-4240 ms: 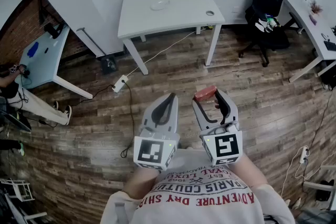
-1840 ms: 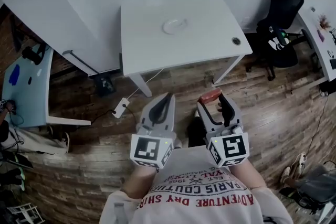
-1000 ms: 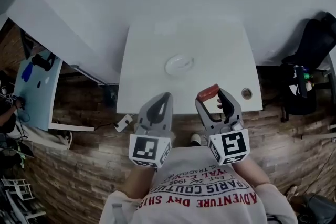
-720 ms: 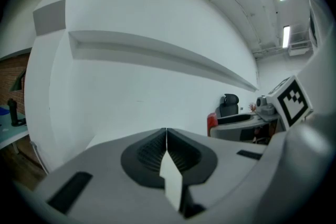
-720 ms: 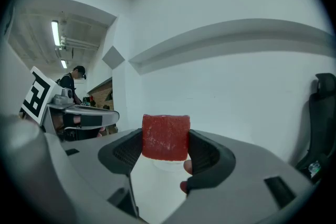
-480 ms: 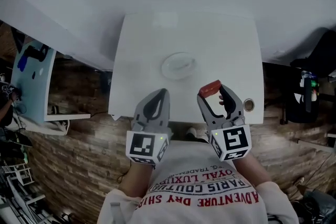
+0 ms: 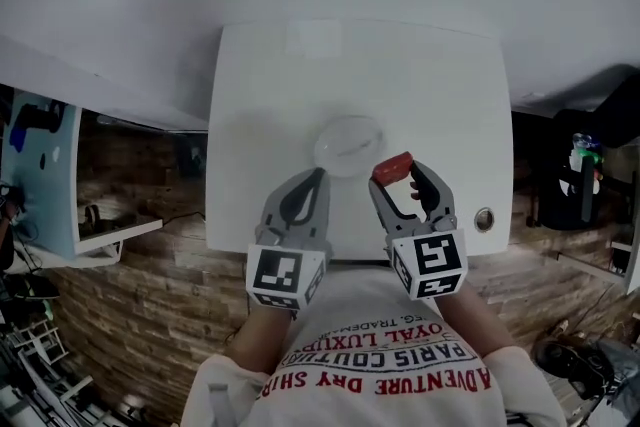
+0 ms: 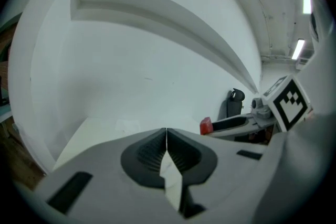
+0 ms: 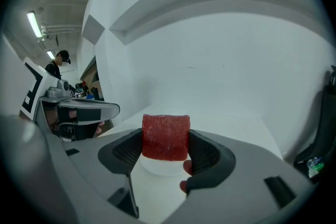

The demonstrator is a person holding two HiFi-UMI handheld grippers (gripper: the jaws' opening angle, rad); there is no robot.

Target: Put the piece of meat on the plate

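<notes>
A red piece of meat is clamped between the jaws of my right gripper, held above the white table. A white plate lies near the table's middle, just ahead and to the left of the meat; in the right gripper view its rim shows below the meat. My left gripper hovers at the near table edge beside the plate, its jaws shut with nothing in them. The right gripper with the meat also shows in the left gripper view.
A round cable hole sits at the table's near right corner. White walls stand behind the table. A black office chair is to the right, a light blue table to the left. The floor is dark wood.
The view has closed in on the white table over the frames. Both grippers now reach over its near edge, the meat next to the plate. The right gripper kept hold of the meat.
</notes>
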